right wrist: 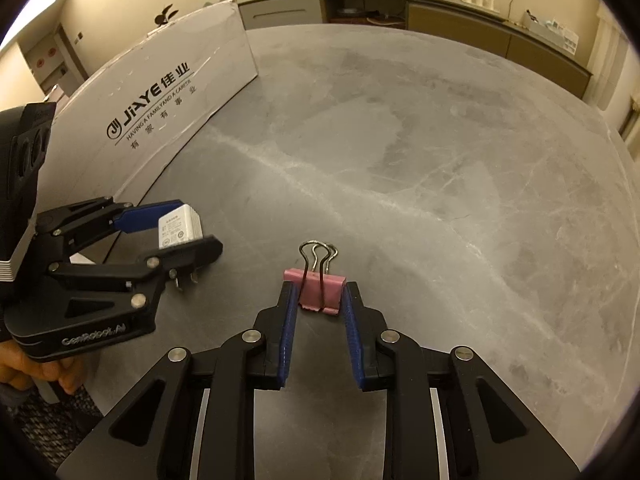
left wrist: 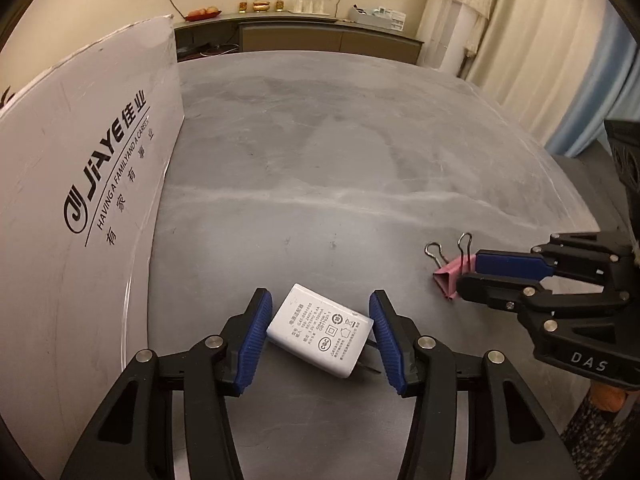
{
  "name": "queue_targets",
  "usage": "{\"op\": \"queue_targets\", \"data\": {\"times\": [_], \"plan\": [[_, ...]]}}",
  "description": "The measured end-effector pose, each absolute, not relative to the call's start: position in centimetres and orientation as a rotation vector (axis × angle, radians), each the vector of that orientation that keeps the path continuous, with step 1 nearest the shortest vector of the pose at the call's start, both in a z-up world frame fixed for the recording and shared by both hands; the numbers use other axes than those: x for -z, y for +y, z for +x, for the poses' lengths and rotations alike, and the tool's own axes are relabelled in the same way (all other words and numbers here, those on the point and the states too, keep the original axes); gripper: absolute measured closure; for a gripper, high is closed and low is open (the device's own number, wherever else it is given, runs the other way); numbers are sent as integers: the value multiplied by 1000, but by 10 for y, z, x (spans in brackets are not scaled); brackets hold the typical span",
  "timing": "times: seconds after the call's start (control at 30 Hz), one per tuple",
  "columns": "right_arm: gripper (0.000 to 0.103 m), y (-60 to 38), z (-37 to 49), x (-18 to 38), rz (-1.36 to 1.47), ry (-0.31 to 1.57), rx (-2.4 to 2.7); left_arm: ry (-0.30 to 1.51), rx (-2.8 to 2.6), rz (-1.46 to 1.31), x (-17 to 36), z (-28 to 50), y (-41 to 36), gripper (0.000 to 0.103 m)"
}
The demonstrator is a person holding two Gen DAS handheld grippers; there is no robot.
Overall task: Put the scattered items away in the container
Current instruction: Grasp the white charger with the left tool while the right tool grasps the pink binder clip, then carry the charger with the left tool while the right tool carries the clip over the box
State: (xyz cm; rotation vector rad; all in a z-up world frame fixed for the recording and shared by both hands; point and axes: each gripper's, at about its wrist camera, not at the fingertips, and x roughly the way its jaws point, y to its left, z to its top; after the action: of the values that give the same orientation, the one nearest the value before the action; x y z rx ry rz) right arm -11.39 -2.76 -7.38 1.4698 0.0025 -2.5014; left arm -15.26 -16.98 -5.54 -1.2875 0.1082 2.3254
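The left gripper [left wrist: 318, 334] stands partly spread, its blue pads [left wrist: 253, 334] on either side of a white charger [left wrist: 320, 330] that lies between them on the grey surface [left wrist: 320, 160]. The charger's corners sit very near both pads, but firm contact cannot be told, so the grasp is not clenched. Its prongs point toward the right-hand pad.

The right gripper [right wrist: 319, 314] is narrower, its pads flanking a pink binder clip [right wrist: 316, 290] just at the fingertips; the clip rests on the surface with its wire handles pointing away from the gripper. Whether the pads press it cannot be told.

A white cardboard box [left wrist: 80, 200], printed JIAYE, stands to the left of the left gripper.
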Motion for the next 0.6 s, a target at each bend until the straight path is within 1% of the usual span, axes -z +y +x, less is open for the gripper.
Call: {"op": "queue_targets", "data": {"times": [0.03, 0.07, 0.13, 0.2, 0.23, 0.27, 0.33, 0.57, 0.6], "plan": [[68, -28, -114, 75, 1469, 5, 2502, 105, -2325, -1291, 55, -152, -169, 41], [67, -29, -115, 76, 1468, 12, 2502, 111, -2326, -1291, 56, -151, -167, 39], [65, -31, -115, 77, 1455, 20, 2506, 163, -2331, -1266, 58, -151, -160, 39], [65, -31, -116, 77, 1447, 27, 2507, 205, -2323, -1239, 59, -151, -156, 39], [66, -31, -116, 77, 1451, 26, 2503, 213, -2322, -1226, 59, -151, -156, 48], [68, -31, -116, 76, 1456, 18, 2499, 216, -2321, -1216, 59, -151, -156, 51], [74, -31, -115, 75, 1460, 15, 2497, 210, -2304, -1213, 58, -151, -157, 52], [76, -29, -112, 71, 1449, 4, 2505, 194, -2300, -1163, 49, -146, -158, 52], [78, -28, -112, 70, 1445, -2, 2507, 181, -2299, -1150, 46, -146, -158, 52]]}}
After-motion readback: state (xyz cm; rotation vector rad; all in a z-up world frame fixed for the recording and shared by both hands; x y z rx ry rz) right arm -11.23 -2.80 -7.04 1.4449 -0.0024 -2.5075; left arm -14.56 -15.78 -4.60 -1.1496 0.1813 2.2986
